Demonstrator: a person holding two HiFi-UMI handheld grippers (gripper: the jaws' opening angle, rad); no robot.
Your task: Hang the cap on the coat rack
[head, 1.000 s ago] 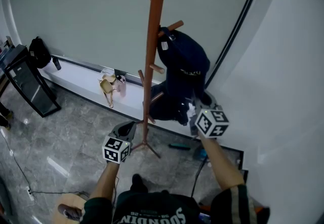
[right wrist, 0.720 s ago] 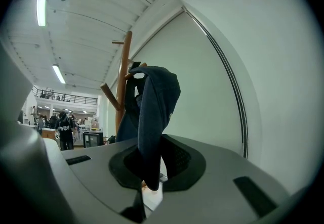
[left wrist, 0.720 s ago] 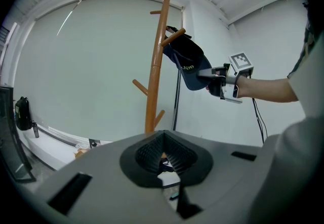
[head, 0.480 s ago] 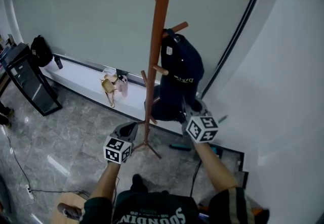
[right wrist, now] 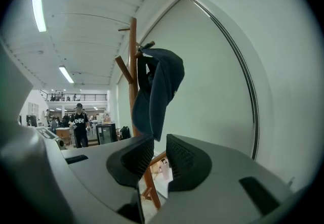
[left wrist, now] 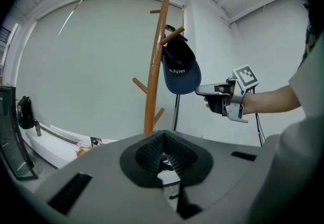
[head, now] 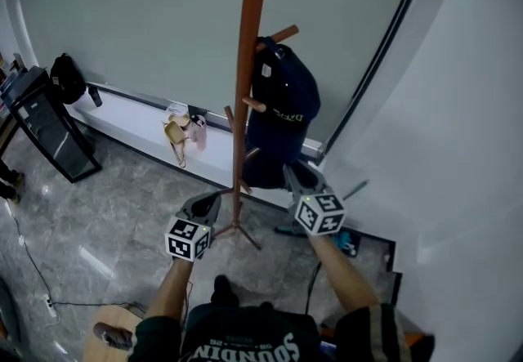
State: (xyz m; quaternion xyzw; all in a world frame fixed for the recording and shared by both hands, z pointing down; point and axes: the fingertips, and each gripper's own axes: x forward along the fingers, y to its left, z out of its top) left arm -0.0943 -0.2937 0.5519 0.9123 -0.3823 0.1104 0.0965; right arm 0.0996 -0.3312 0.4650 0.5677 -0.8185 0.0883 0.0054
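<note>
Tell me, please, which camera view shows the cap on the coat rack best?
The left gripper view: the whole cap shows, hanging from an upper peg of the coat rack. The head view looks steeply down on it beside the rack; the right gripper view sees it edge-on, above that gripper's parted jaws.

An office hall: strip lights point(right wrist: 38, 13), mezzanine railing point(right wrist: 76, 97), tiled floor point(head: 106, 213).
</note>
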